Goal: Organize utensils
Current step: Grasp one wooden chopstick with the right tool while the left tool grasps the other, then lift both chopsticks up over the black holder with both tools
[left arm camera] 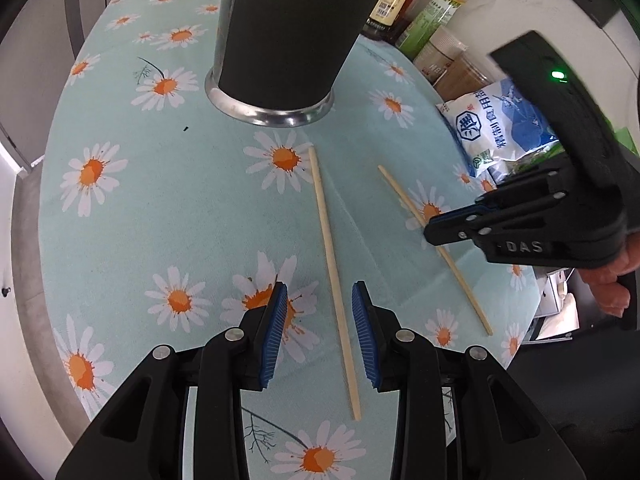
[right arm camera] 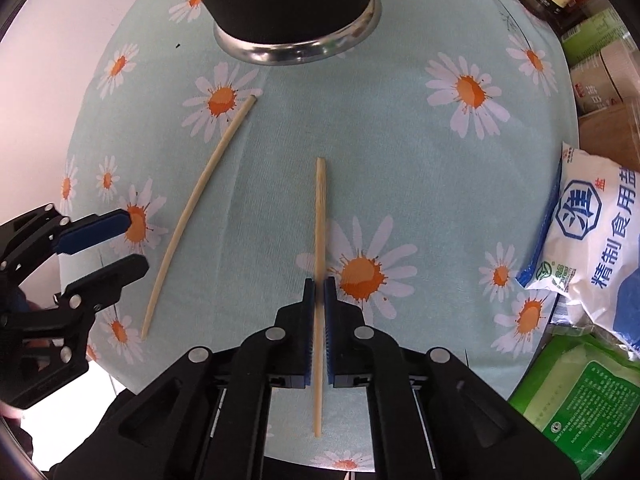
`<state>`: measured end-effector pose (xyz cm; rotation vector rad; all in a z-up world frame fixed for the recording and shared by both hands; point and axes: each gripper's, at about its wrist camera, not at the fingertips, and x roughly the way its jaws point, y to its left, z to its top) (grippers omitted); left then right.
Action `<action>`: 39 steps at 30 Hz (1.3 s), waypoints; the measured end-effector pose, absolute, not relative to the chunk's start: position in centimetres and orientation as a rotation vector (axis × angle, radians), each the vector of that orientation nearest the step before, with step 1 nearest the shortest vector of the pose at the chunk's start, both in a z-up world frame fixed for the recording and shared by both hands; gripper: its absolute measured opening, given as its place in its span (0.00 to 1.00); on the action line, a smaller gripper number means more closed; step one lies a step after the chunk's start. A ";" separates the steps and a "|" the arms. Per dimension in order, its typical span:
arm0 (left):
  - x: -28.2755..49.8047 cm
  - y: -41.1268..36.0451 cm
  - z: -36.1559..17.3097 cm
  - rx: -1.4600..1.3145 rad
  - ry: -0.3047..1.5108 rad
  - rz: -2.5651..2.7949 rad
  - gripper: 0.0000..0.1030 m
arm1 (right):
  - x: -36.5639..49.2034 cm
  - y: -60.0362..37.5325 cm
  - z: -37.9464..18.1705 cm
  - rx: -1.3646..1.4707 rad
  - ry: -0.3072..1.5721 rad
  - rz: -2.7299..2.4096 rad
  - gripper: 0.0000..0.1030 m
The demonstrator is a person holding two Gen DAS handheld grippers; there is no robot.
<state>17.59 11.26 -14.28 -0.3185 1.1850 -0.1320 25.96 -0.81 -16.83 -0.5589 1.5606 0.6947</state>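
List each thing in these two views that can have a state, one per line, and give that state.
Left gripper: open, astride the left chopstick.
Right gripper: shut on the right chopstick.
Left chopstick: lying flat on the cloth, ungripped.
Right chopstick: clamped between the pads.
Cup: upright.
Salt bag: lying down.

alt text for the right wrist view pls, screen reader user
The right tongs are shut on a chopstick over a daisy-print tablecloth. A second chopstick lies to the left beside the open left tongs; a black holder stands ahead, a salt bag at right.
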 end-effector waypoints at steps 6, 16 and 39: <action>19.3 9.8 -14.2 -0.266 1.267 -0.083 0.32 | 25.9 -3.2 -14.1 -0.450 1.490 0.783 0.05; 22.5 8.1 -15.2 -0.202 1.419 0.017 0.31 | 26.3 -7.3 -10.3 -0.307 1.400 0.895 0.05; 20.4 7.3 -12.0 -0.353 1.274 0.098 0.04 | 28.6 -7.3 -9.0 -0.140 1.340 1.071 0.05</action>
